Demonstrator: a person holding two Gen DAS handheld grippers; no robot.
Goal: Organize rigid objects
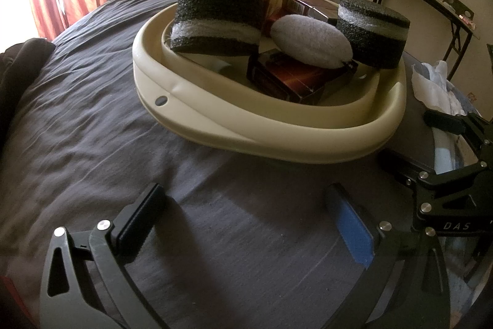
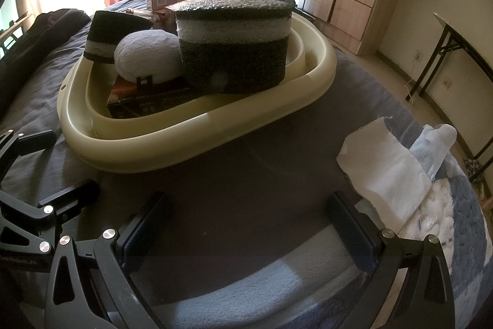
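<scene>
Cream basin (image 1: 271,141) of boxes sits mid-frame, ahead of both my spread, empty tongs (image 1: 246,224), left tongs nearer.

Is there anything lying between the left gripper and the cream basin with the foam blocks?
Nothing visible. Only bare dark bedsheet lies between the open left gripper and the cream basin. The white cloth sits off to the right.

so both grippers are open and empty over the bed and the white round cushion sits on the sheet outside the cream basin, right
Not quite. The white round cushion is inside the cream basin, resting on a dark red box between the two black foam blocks, as the right wrist view shows. The rest holds: the left gripper and right gripper are both open and empty over the bed.
</scene>
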